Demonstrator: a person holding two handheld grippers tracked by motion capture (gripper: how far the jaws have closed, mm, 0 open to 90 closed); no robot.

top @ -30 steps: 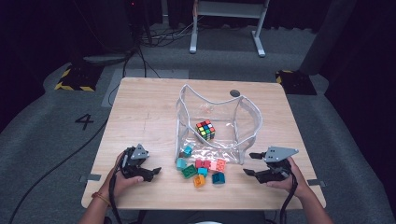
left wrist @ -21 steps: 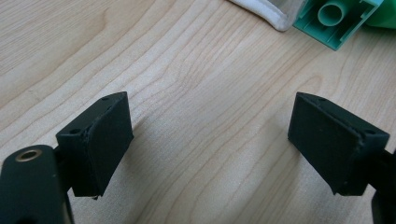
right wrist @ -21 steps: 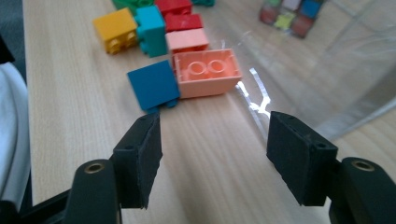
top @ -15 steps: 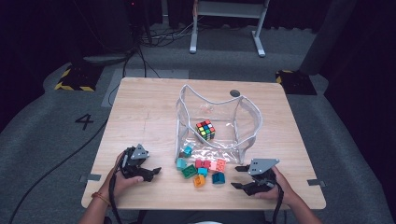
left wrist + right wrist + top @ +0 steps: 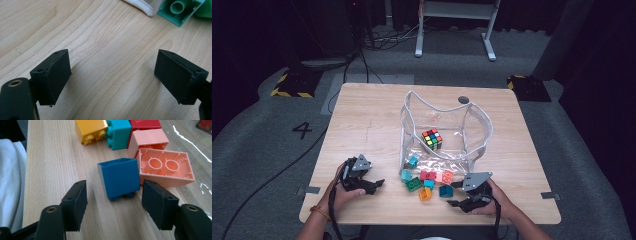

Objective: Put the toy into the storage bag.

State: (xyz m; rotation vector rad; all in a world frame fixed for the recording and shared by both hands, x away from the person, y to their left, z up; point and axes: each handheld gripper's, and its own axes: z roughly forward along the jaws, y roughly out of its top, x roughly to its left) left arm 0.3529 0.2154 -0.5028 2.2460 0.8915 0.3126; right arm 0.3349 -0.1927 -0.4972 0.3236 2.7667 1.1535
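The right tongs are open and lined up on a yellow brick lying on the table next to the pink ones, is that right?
Not quite: the colour is wrong. The right gripper view shows the right tongs open and lined up on a blue brick, which lies on the table next to the pink ones. The yellow brick sits farther off, beyond the blue one.

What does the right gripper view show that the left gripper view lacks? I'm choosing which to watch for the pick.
Right gripper view: a dark blue plastic brick just ahead of open jaws, beside a salmon hollow brick, an orange brick and a teal brick.
Left gripper view: a green hollow brick by a white bag edge.
Both: open black jaws over the light wooden table.
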